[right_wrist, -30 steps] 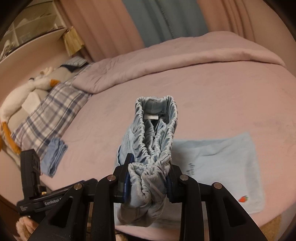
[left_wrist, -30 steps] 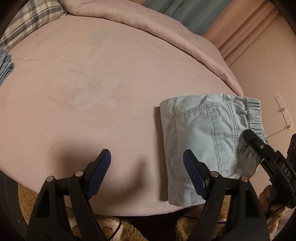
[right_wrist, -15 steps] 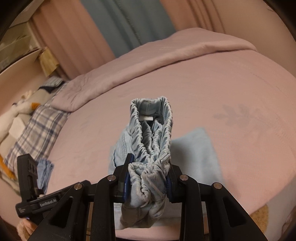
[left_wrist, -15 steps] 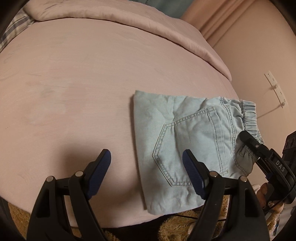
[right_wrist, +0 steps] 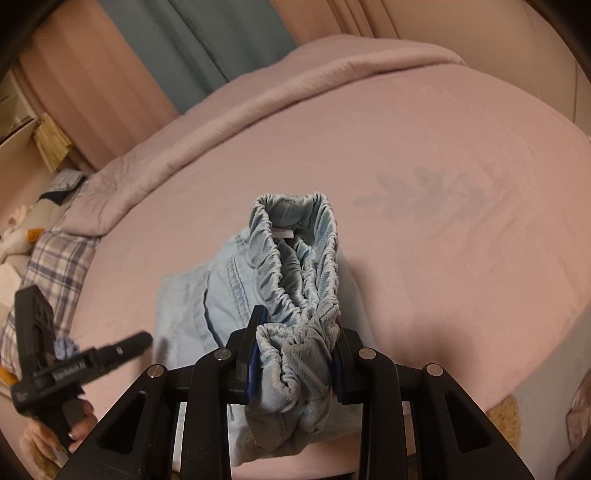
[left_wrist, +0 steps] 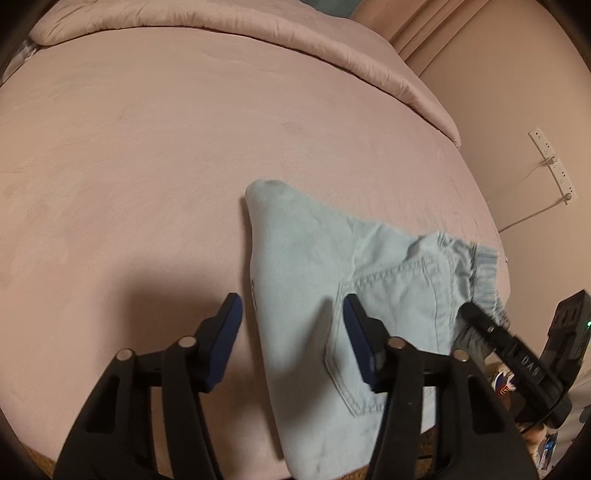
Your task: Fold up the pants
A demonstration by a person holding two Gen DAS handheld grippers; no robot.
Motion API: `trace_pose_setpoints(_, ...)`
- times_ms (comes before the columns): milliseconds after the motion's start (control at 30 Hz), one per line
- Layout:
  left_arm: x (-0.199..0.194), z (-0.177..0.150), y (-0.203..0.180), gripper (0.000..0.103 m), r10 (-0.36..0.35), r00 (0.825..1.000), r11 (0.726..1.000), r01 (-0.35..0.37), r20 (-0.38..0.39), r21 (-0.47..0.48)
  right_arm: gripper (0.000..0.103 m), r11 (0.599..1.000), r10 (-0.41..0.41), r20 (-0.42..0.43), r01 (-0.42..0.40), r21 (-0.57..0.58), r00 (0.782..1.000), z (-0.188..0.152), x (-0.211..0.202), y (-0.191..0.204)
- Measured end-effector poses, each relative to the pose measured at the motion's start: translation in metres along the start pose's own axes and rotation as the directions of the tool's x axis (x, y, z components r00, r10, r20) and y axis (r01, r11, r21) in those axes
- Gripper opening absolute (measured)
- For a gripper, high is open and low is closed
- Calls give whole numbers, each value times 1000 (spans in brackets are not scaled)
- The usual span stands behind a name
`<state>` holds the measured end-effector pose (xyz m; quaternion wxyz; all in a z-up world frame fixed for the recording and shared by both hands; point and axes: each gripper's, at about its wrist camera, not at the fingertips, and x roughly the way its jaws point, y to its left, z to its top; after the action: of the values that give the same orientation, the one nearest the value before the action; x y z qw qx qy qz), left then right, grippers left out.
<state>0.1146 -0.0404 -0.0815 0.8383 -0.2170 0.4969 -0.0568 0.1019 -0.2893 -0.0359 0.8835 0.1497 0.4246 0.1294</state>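
Light blue denim pants [left_wrist: 332, 295] lie folded on the pink bed near its front edge, back pocket up. Their far left corner is lifted into a peak. My left gripper [left_wrist: 291, 321] is open and empty, its fingers straddling the pants' left edge just above the cloth. My right gripper [right_wrist: 295, 332] is shut on the bunched elastic waistband [right_wrist: 295, 258] and holds it up off the bed. It also shows at the right of the left wrist view [left_wrist: 491, 332], at the waistband end.
The pink bed [left_wrist: 147, 147] spreads wide to the left and back. A folded pink duvet [left_wrist: 258, 22] lies along the far side. A plaid pillow [right_wrist: 48, 266] and soft toys sit at the bed's left. A wall with sockets [left_wrist: 550, 162] stands on the right.
The right gripper has pulled the waistband up and over, so the pants are rumpled with a corner peaked. The left gripper has moved right, over the pants' left edge.
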Motion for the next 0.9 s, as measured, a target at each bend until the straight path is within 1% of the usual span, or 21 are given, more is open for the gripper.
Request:
trace_pose_setpoints(100, 10, 5, -1, 45, 13, 1000, 1000, -13, 1, 8, 31, 1000, -19, -31, 19, 19, 999, -2, 10, -8)
trace_pose_setpoints(133, 16, 7, 1, 43, 20, 1000, 1000, -20, -10, 8, 31, 999, -23, -42, 24, 25, 999, -3, 14, -9)
trace_pose_setpoints(200, 26, 8, 3, 43, 26, 999, 1000, -27, -37, -1, 31, 999, -28, -60, 30, 33, 998, -5, 20, -12)
trace_pose_setpoints(300, 33, 2, 7, 45, 13, 998, 1000, -14, -65, -19, 31, 999, -31, -72, 34, 36, 997, -7, 24, -16)
trace_pose_setpoints(367, 40, -5, 9, 45, -8, 996, 999, 5, -92, -32, 31, 999, -36, -79, 39, 34, 996, -6, 25, -15)
trace_pose_setpoints(467, 36, -12, 10, 45, -10, 997, 999, 7, -71, -36, 31, 999, -46, -86, 48, 25, 995, -7, 27, -13)
trace_pose_setpoints(700, 30, -26, 10, 45, -37, 995, 998, 31, -91, -63, 31, 998, -61, -95, 62, 13, 994, -5, 29, -13)
trace_pose_setpoints(800, 26, -37, 8, 46, -32, 995, 999, 28, -90, -44, 31, 998, -57, -100, 60, 19, 993, -3, 32, -12)
trace_pose_setpoints(900, 23, -47, 0, 47, -12, 996, 1000, 11, -89, -12, 31, 998, -64, -102, 66, 11, 993, -3, 33, -12)
